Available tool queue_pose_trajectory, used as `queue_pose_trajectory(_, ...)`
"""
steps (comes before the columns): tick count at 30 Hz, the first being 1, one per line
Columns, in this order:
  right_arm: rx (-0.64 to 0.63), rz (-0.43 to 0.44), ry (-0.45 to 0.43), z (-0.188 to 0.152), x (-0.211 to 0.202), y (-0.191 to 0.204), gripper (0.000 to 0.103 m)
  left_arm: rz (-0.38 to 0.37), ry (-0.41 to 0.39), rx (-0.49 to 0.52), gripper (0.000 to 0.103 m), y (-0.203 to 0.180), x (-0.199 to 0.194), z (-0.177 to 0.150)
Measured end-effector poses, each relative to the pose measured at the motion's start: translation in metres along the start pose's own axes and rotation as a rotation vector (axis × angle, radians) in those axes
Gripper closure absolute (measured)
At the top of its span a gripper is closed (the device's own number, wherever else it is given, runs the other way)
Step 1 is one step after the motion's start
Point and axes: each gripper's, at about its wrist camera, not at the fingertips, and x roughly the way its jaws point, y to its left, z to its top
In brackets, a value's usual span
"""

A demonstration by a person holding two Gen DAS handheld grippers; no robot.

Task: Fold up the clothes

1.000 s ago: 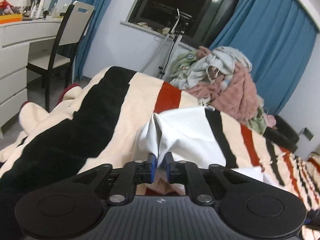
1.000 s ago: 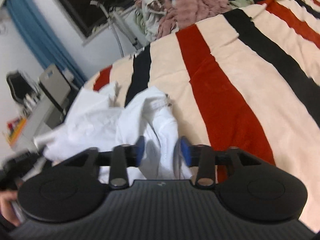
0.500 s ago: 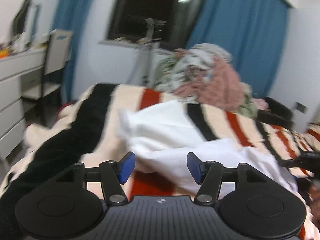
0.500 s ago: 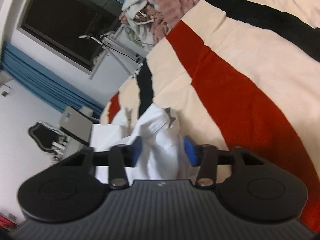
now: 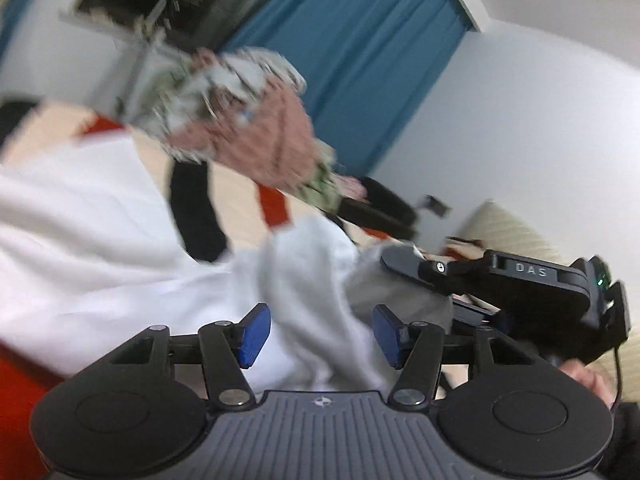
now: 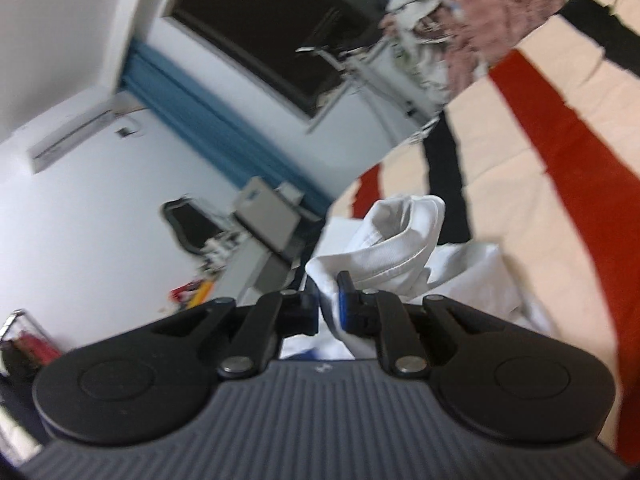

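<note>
Only the right wrist view shows right gripper [image 6: 329,298] pinching white garment [image 6: 400,236].

"DAS" on right hand-held gripper [image 5: 404,264]

The garment [image 5: 100,240] at left is plain white; the blanket [image 6: 560,152] at right is cream with red and black stripes; the clothes pile [image 5: 248,120] in the upper middle mixes dusty pink, grey-white and pale green; the curtain [image 5: 360,60] is blue; both grippers' bodies are black with blue pads [image 5: 254,334].
</note>
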Motion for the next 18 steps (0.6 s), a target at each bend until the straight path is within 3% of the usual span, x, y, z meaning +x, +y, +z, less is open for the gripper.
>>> queue_pose_trajectory(2,0.005,0.044,0.005,-0.001,-0.004,0.005,0.091,-0.030,0.029,-0.006,0.046,0.000,0.011,-0.007)
queue_pose_trajectory(4,0.004,0.062,-0.001,-0.001,-0.008,0.007,0.091,0.004,0.049,0.003,0.055,-0.001,0.021,-0.014)
queue_pose_trajectory(7,-0.007,0.027,-0.011,0.000,-0.011,0.003,0.091,0.058,0.058,0.011,0.082,0.002,0.029,-0.021)
queue_pose_trajectory(8,-0.011,0.015,-0.015,0.000,-0.012,0.002,0.091,0.073,0.058,0.012,0.098,0.004,0.030,-0.022)
queue_pose_trajectory(10,-0.018,-0.010,-0.022,0.000,-0.014,-0.001,0.091,0.078,0.029,0.000,0.100,0.009,0.021,-0.020)
queue_pose_trajectory(18,-0.163,-0.272,-0.022,-0.002,-0.010,-0.006,0.091,0.088,-0.162,-0.091,0.101,0.025,-0.055,0.020)
